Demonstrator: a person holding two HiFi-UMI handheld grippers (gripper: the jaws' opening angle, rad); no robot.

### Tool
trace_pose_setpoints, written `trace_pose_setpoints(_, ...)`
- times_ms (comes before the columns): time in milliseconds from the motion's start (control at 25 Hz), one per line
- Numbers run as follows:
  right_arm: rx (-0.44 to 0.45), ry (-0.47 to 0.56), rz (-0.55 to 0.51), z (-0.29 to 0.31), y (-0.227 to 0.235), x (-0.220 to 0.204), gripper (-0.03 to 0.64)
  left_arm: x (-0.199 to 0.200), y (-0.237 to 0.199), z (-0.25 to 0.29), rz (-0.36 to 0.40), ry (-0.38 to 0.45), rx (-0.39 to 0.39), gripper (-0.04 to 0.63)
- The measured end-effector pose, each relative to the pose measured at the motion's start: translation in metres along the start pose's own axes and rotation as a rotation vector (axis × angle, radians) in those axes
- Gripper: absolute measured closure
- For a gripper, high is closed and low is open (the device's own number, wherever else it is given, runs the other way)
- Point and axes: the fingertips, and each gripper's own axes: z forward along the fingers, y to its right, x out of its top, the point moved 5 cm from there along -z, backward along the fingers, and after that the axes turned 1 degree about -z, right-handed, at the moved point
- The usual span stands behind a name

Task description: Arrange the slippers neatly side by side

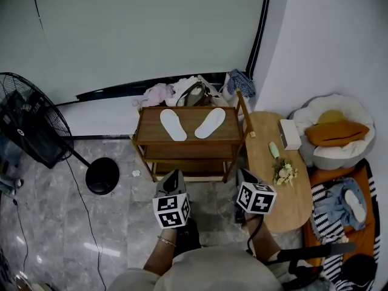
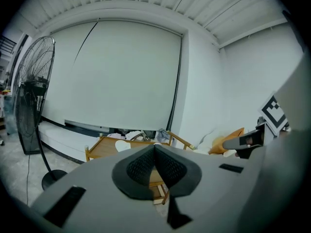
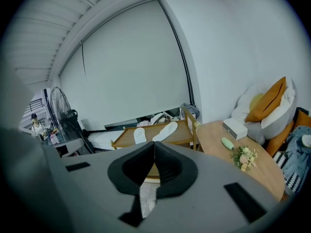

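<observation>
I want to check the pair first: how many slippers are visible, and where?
2. The left slipper and the right slipper lie apart on top of the wooden rack, splayed in a V. Others may be hidden in the clutter behind it.

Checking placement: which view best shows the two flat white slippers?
Head view: both flat white slippers whole from above, splayed. Right gripper view: both, small and oblique. Left gripper view: part of one.
</observation>
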Motion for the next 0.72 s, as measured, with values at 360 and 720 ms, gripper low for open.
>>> trace_pose_setpoints(360, 0.004, 0.001, -0.005, 0.056, -0.013, 0.033, 0.583, 0.026, -0.030, 0.053, -0.002, 0.011, -0.002, 0.578)
trace_pose_setpoints(720, -0.013, 0.002, -0.003, 0.118, -0.028, 0.074, 0.583, 0.059, -0.066, 0.116, -0.004, 0.011, -0.017, 0.578)
